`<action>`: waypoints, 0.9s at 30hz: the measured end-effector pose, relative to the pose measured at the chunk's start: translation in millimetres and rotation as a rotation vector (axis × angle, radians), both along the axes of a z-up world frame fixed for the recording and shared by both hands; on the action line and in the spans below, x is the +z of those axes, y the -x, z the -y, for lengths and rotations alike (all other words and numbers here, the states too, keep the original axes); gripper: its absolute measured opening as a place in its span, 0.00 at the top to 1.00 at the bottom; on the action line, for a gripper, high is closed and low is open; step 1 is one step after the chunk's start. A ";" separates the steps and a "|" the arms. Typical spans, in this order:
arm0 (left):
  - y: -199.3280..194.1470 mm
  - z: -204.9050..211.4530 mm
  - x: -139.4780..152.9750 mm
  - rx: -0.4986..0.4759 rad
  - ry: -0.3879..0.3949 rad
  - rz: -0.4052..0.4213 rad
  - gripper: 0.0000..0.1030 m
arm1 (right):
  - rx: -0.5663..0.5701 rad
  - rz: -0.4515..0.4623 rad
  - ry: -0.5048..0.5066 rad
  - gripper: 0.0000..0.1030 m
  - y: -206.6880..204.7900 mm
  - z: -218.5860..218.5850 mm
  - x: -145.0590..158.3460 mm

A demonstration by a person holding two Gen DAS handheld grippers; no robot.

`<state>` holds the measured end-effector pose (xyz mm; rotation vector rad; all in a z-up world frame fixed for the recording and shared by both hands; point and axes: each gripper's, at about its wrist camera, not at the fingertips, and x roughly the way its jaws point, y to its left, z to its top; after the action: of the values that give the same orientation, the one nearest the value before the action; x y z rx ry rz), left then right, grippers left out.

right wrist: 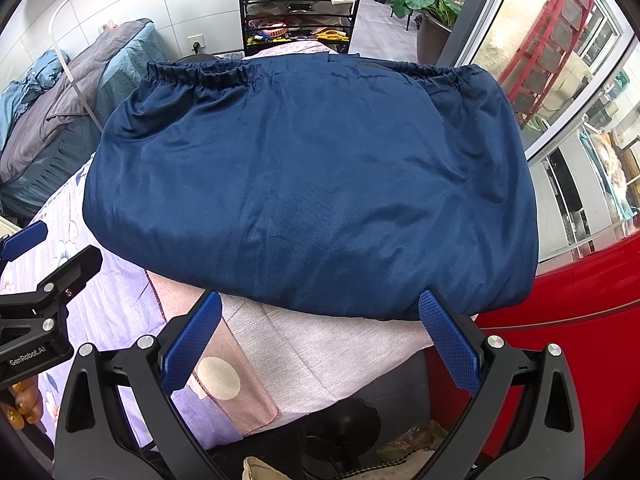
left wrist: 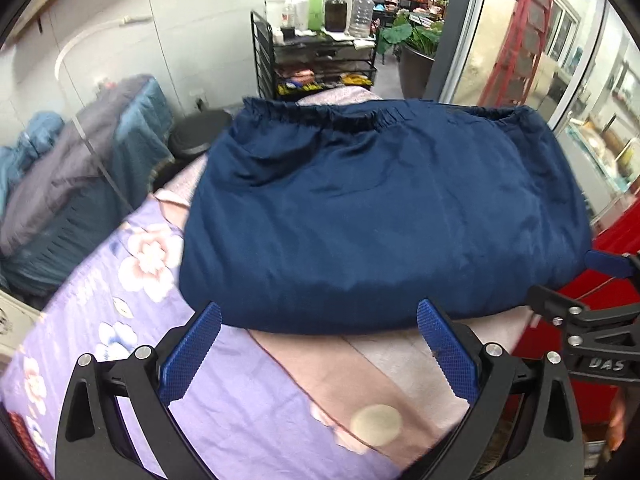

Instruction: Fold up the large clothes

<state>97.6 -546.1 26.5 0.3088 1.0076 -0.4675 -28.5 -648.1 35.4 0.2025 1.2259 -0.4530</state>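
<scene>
Now both wide: left gripper [left wrist: 320, 312], right gripper [right wrist: 322, 300] at navy garment [right wrist: 312, 176] near fold edge.

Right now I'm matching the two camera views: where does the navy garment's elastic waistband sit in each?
Left wrist: the waistband runs along the garment's far edge, upper centre, just below the black cart.
Right wrist: the waistband runs along the far edge, upper centre-left to right, again below the cart.
Shared landmark: the cart with bottles behind the table.
</scene>
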 end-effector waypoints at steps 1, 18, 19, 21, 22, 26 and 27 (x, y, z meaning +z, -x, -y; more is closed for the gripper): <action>-0.1 -0.2 0.5 0.025 -0.027 0.018 0.06 | -0.001 0.001 0.000 0.05 0.6 0.3 0.1; 1.0 5.7 -0.3 0.006 -0.100 -0.028 0.06 | -0.007 0.003 0.002 0.05 4.2 0.5 -0.2; 1.6 5.8 0.0 0.006 -0.098 -0.028 0.06 | -0.008 0.003 0.002 0.05 4.2 0.6 -0.2; 2.2 5.9 0.3 0.005 -0.101 -0.026 0.06 | -0.009 0.003 0.002 0.05 5.0 0.6 -0.5; 2.2 5.9 0.2 0.003 -0.102 -0.028 0.06 | -0.009 0.003 0.002 0.05 5.4 1.0 -0.4; 3.3 7.0 -0.2 0.000 -0.105 -0.033 0.06 | -0.008 0.003 0.002 0.05 6.0 1.0 -0.5; 3.2 7.0 -0.2 -0.001 -0.105 -0.033 0.06 | -0.009 0.003 0.001 0.05 5.8 0.9 -0.5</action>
<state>94.4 -553.1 26.3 0.3969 1.0662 -0.4222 -34.3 -649.0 34.9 0.2074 1.2219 -0.4609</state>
